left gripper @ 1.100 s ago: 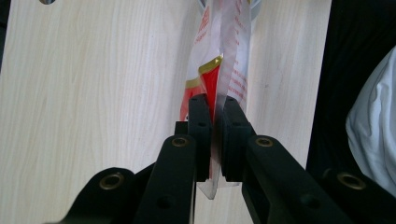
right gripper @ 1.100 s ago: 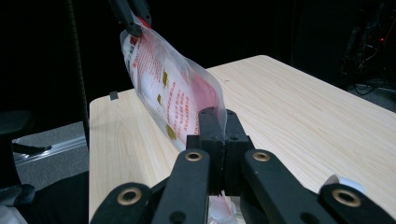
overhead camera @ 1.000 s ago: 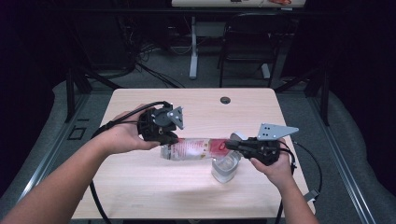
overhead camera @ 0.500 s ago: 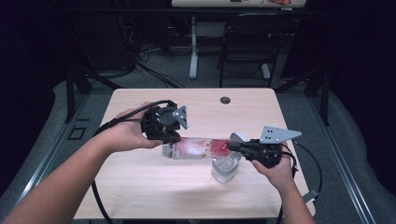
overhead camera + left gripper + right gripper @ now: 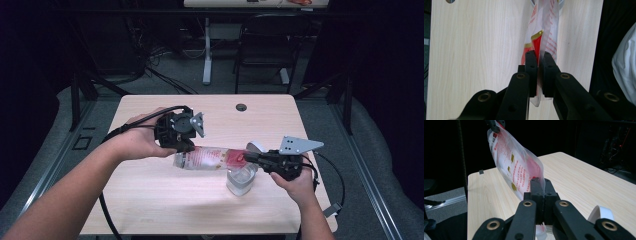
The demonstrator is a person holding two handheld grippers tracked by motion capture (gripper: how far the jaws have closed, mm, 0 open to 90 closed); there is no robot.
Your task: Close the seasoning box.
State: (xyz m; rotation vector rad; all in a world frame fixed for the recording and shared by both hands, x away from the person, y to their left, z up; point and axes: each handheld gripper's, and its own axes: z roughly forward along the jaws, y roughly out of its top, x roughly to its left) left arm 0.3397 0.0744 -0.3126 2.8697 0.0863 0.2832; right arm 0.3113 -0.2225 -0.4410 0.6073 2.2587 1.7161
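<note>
Two tongs: my left tongs (image 5: 537, 56) and right tongs (image 5: 540, 182) both pinch the bag (image 5: 210, 157)
Cup (image 5: 241, 180): under the bag
Risk: bag slips, stuff spills on the bench (image 5: 150, 200)
</note>
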